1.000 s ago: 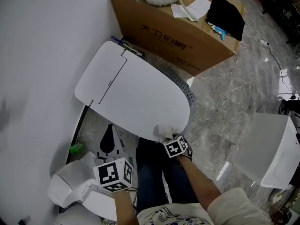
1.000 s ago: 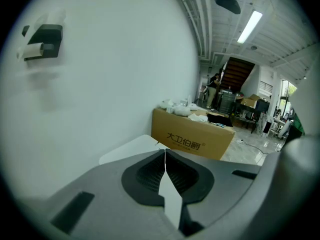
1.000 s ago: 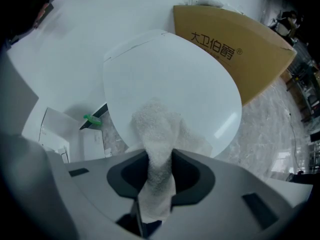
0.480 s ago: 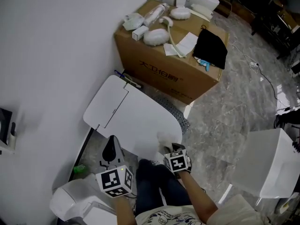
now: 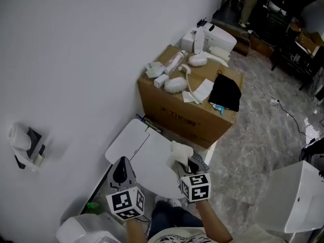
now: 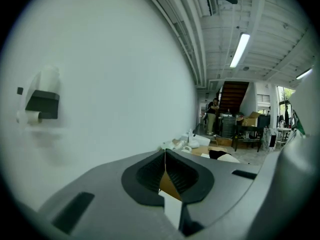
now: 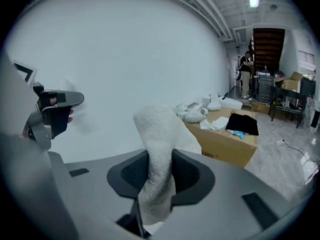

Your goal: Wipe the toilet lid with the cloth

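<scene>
The right hand-held gripper (image 5: pixel 186 165) is clamped on a white cloth (image 5: pixel 180 149). In the right gripper view its two dark pads (image 7: pixel 186 173) press the cloth (image 7: pixel 157 129) from both sides, and the fluffy free end stands up above the jaws.

From the head view, the cloth sits over the right edge of the white toilet lid (image 5: pixel 147 158), which is down and lies just to the near side of a cardboard box (image 5: pixel 182 116). Whether the cloth touches the lid cannot be told.

The left hand-held gripper (image 5: pixel 120 172) is at the lid's near left edge. In the left gripper view its jaws (image 6: pixel 165 156) are together with nothing between them; only a sliver of the box shows through the narrow slit lower down.

On top of the box lie several white items (image 5: pixel 174 84) and a black cloth (image 5: pixel 226 92). The box stands against a plain white wall (image 5: pixel 76 59), where a paper roll holder (image 5: pixel 26 145) hangs to the left. The floor (image 5: pixel 253 151) to the right is grey marbled stone. A white object (image 5: pixel 302 196) stands at the near right.
</scene>
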`<state>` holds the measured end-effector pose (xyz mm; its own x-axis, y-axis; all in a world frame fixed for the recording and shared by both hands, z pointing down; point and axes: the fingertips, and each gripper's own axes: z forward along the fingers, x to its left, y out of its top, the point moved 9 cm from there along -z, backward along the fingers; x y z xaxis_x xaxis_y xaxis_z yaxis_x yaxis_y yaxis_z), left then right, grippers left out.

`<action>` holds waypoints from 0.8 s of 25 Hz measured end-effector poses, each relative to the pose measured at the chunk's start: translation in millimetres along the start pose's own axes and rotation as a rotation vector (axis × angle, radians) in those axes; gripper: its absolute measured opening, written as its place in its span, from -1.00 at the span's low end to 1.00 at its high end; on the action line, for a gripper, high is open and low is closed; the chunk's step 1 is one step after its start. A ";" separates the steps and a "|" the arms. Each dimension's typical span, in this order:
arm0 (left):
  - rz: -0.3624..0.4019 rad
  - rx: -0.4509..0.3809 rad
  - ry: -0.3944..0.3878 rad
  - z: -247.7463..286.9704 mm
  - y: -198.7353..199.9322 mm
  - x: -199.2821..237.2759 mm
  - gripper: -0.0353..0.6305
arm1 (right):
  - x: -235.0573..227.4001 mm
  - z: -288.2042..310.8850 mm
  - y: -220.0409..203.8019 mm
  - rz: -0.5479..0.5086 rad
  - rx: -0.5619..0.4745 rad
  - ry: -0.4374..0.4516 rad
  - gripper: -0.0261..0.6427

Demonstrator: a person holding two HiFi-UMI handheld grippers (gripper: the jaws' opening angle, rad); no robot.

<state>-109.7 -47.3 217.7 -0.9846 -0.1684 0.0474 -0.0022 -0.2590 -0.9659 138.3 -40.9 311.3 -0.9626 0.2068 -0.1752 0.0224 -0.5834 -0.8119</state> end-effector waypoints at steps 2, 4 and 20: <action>0.009 -0.036 0.008 -5.8 18.5 1.5 -0.87 | 6.2 -12.8 27.8 -0.012 -0.072 0.008 -0.61; 0.015 -0.067 0.013 -15.9 36.0 1.8 -0.87 | 12.5 -28.6 51.2 -0.026 -0.130 0.015 -0.61; 0.096 -0.274 0.053 -65.3 118.9 11.0 -0.87 | 52.4 -95.0 163.0 -0.067 -0.487 0.113 -0.61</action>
<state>-132.2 -17.8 86.7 -0.9902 -0.1284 -0.0543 0.0517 0.0234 -0.9984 117.2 -50.5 116.9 -0.9314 0.3312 -0.1512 0.1108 -0.1376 -0.9843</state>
